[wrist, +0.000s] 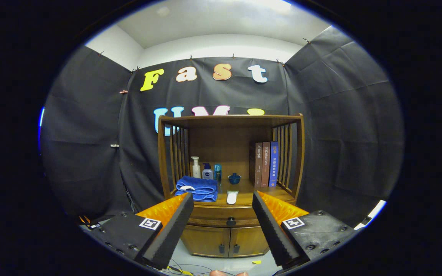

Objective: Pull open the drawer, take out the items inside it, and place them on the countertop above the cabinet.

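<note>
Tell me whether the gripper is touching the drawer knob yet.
Apart. In the gripper view the open gripper frames the drawer knob between its fingers, with the cabinet well beyond them.

Little here can truly be read. Three books point(266, 164) stand upright at the right of the cabinet shelf, and each spine carries a vertical column of printed characters: pale on the two brown spines, white on the blue one. They look like Chinese titles, though at this size the strokes blur and I cannot make them out with any certainty. The bottles point(206, 171) at the left of the shelf bear labels too small to decipher. Each finger of the tongs point(222, 195) carries a square black-and-white coded marker point(150, 223) on its base, a pattern, not lettering; the fingers stand spread apart, gripping nothing, the drawer knob point(231, 221) beyond them.
</note>
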A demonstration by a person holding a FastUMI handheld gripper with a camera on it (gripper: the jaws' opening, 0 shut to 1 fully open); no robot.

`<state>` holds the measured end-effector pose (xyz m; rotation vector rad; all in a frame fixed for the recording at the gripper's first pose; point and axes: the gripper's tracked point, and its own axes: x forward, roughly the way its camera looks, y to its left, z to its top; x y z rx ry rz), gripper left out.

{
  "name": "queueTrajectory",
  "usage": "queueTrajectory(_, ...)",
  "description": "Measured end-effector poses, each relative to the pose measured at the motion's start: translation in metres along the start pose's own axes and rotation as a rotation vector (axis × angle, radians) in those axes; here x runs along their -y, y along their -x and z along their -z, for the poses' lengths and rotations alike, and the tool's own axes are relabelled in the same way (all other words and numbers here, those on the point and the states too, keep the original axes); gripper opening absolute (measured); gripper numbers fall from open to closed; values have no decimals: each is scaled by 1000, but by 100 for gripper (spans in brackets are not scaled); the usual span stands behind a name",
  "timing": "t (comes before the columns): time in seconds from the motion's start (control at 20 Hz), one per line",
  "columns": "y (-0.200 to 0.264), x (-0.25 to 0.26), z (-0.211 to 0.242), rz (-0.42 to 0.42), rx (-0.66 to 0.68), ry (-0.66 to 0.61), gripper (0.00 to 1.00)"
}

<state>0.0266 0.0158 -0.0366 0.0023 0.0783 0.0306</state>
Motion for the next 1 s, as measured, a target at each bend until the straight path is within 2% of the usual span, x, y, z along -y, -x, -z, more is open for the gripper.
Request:
queueTrajectory(0.3, 27, 6, -25, -20, 46, 4, 99)
queueTrajectory(1.0, 33, 7, -23, -29, 56, -22, 99)
